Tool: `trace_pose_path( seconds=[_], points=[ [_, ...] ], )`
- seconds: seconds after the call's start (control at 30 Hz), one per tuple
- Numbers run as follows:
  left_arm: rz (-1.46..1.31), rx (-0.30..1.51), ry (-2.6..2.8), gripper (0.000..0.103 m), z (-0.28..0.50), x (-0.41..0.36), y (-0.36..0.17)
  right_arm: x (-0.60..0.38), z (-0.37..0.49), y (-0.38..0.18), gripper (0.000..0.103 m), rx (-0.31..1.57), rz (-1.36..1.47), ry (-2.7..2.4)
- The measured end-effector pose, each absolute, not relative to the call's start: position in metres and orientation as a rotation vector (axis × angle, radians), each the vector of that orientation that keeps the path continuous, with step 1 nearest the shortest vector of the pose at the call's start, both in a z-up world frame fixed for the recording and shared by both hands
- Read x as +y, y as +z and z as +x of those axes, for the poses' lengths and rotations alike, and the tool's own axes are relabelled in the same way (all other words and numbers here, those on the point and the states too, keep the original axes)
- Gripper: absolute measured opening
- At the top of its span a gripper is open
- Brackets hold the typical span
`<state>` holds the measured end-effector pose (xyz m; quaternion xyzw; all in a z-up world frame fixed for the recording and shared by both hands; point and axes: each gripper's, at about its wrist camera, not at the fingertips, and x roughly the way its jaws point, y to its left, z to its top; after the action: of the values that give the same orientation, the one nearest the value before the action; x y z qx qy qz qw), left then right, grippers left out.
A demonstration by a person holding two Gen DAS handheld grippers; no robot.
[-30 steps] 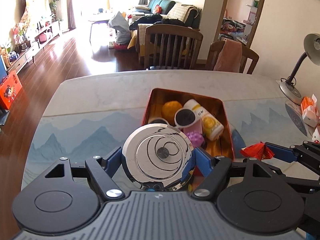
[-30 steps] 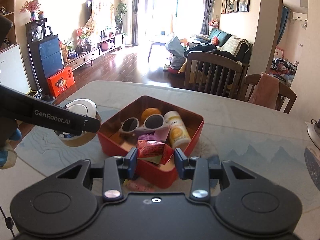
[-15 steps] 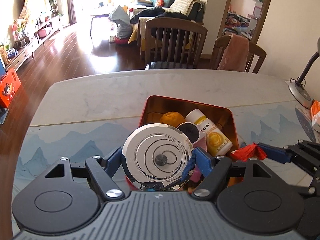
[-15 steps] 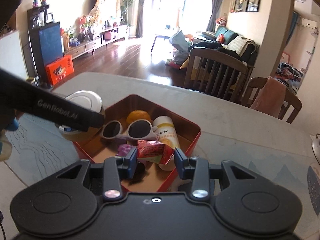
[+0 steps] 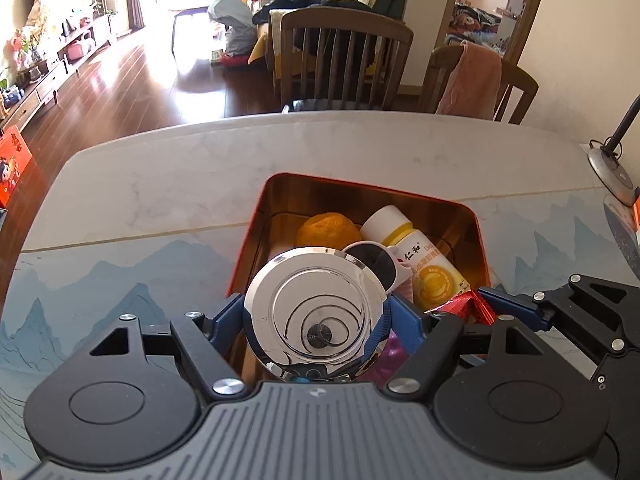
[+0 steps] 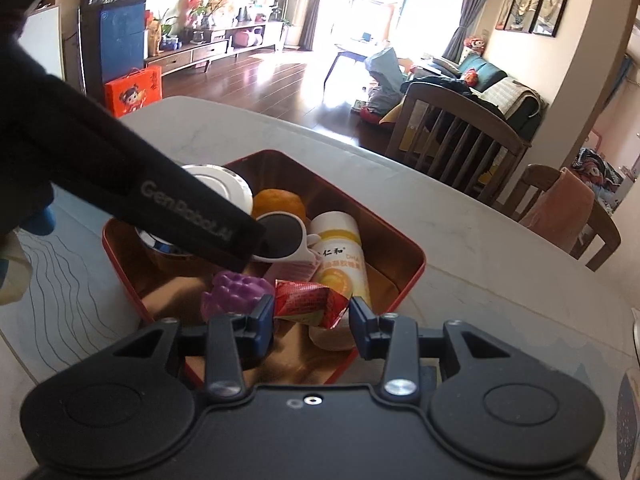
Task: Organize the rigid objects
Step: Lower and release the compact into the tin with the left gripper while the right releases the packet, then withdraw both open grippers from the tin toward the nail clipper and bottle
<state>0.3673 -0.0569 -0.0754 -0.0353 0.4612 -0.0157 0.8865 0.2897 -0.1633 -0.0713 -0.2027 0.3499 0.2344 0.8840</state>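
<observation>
Left gripper [image 5: 316,318], jaws closed on a round chrome-lidded tin [image 5: 314,314], holds it above the red rectangular metal box [image 5: 478,232]. Right gripper [image 6: 312,312], jaws part-closed, pinches a red foil sachet [image 6: 308,300] over the same box. Risk: released onto the white-framed sunglasses [image 6: 280,236], the tin may tip or roll out. Marble-patterned table [image 5: 160,184]; sunlit living room with wooden chairs.

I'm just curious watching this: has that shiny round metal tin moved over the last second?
Yes. The shiny round metal tin has travelled forward over the red tin box.
</observation>
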Motion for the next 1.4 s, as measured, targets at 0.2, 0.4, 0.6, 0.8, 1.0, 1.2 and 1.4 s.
trace_pose_path(
  seconds=[0.2,0.4,0.6,0.8,1.0,1.2,1.4],
  points=[
    [-0.069,0.973,-0.038,0.078,0.371,-0.058,-0.083,-0.162,0.293,-0.074,0.04,0.729,-0.421,0.497],
    [-0.074,0.981,-0.04,0.078,0.373,-0.058,-0.087,-0.165,0.297,-0.076,0.042,0.74,-0.409,0.491],
    [-0.094,0.989,-0.039,0.077,0.372,-0.055,-0.091,-0.167,0.294,-0.076,0.049,0.735,-0.409,0.488],
    [-0.099,0.993,-0.044,0.077,0.367,-0.054,-0.09,-0.168,0.284,-0.074,0.06,0.721,-0.404,0.489],
    [-0.095,0.971,-0.054,0.078,0.356,-0.054,-0.084,-0.17,0.278,-0.069,0.063,0.716,-0.384,0.474],
    [-0.089,0.946,-0.071,0.078,0.34,-0.052,-0.072,-0.177,0.274,-0.062,0.07,0.726,-0.319,0.449],
    [-0.094,0.92,-0.083,0.078,0.325,-0.049,-0.06,-0.187,0.265,-0.052,0.077,0.73,-0.244,0.415]
  ],
)
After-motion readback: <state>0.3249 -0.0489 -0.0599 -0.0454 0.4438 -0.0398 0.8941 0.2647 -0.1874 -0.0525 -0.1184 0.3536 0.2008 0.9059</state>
